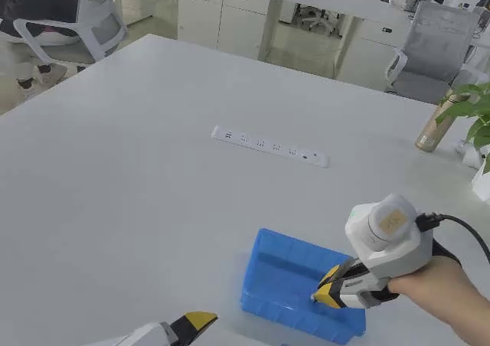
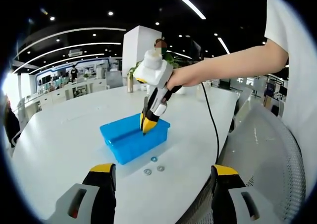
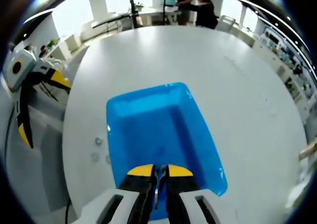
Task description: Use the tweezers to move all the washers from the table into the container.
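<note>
Right gripper [image 3: 157,173]: jaws pressed nearly together on the tweezers [image 3: 157,188], which appear as a thin metal strip edge-on between the yellow tips at bottom centre of the right gripper view. The tips point down into the blue container [image 3: 163,130]. Too small to tell whether the tweezers carry a washer. In the head view this gripper sits at lower right, over the container's right end.

Left gripper [image 2: 163,177]: jaws wide apart with nothing between them, low in its own view.

Washers [image 2: 154,159]: three lie on the table [image 1: 115,170] just beside the container wall, below centre in the left gripper view. The same three appear at centre-left in the right gripper view, outside the blue rim. I cannot tell whether any washer already lies inside the container.

Risks, as judged from here:
- The washers are flat on a smooth top. The tweezer tips may skate over one and flick it away. The table edge looks near them in the left gripper view, so one could go off the table.
- The tweezers are held only by jaw pressure. A sideways push against the table could twist them in the grip and spoil the aim.
- The washers lie close to the container wall. A low approach may knock the container and shift it, since nothing braces it.
- A pinch on the rim of a washer is weak, so it may drop before it clears the wall.
</note>
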A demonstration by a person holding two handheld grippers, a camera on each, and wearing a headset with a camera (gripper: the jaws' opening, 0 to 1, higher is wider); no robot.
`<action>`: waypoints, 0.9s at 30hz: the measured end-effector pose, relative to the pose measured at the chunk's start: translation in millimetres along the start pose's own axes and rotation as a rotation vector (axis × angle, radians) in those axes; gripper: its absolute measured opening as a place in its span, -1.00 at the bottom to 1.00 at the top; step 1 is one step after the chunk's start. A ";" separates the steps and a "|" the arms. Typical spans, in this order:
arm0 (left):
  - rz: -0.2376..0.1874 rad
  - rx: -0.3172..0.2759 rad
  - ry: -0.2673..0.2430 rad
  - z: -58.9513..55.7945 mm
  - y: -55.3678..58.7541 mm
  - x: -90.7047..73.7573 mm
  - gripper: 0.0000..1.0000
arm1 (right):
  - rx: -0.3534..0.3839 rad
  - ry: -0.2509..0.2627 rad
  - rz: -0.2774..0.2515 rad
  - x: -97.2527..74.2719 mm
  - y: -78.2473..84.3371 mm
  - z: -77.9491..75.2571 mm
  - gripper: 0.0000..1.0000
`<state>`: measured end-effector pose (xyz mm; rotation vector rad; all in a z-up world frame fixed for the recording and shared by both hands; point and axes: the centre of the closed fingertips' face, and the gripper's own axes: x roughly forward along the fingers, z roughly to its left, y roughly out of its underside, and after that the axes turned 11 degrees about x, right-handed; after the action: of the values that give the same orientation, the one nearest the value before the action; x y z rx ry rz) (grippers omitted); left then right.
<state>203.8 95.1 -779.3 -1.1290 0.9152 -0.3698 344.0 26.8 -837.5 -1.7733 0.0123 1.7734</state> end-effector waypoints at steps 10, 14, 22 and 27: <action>0.008 0.006 0.010 -1.9 1.4 0.6 0.57 | 0.038 0.000 -0.081 2.9 -8.6 -4.5 -0.91; 0.009 0.007 0.016 -2.9 1.7 0.8 0.57 | 0.121 -0.002 -0.157 1.2 -7.2 -8.2 -0.91; 0.013 0.012 0.022 -4.2 2.4 1.0 0.55 | 0.138 0.005 -0.178 -5.2 -5.2 -11.6 -0.90; 0.014 0.015 0.020 -4.0 2.6 0.7 0.54 | 0.115 0.011 -0.197 -10.8 -13.5 -11.5 -0.89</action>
<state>200.6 93.3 -782.4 -1.1066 0.9362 -0.3763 359.1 28.3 -823.3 -1.6427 -0.0525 1.5914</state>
